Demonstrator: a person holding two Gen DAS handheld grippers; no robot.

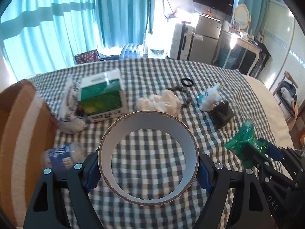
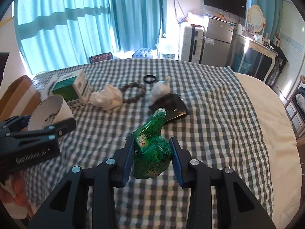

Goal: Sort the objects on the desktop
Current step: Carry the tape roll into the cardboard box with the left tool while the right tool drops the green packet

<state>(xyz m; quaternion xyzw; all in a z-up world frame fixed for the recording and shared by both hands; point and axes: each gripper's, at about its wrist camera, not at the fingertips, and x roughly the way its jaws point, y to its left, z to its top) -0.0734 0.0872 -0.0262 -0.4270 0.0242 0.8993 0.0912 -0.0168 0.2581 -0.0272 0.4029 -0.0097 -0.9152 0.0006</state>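
Observation:
My left gripper (image 1: 148,164) is shut on a wide cardboard tape ring (image 1: 152,121), white inside, pads on its two sides. The ring hangs above the checked cloth (image 1: 152,68). From the right wrist view the same ring (image 2: 61,106) shows at the far left in the left gripper (image 2: 47,126). My right gripper (image 2: 151,152) is shut on a crumpled green packet (image 2: 150,160), which sticks up between the blue pads, clear of the cloth. In the left wrist view that packet (image 1: 244,139) and the right gripper (image 1: 255,152) appear at the right.
On the cloth lie a green-and-white box (image 1: 103,93), crumpled tissue (image 1: 160,100), a bead bracelet (image 2: 133,93), a black ring (image 1: 186,81), a white figurine (image 1: 208,97) and a black box (image 1: 222,112). A cardboard box (image 1: 22,133) stands at left, a blue-labelled bottle (image 1: 61,156) beside it.

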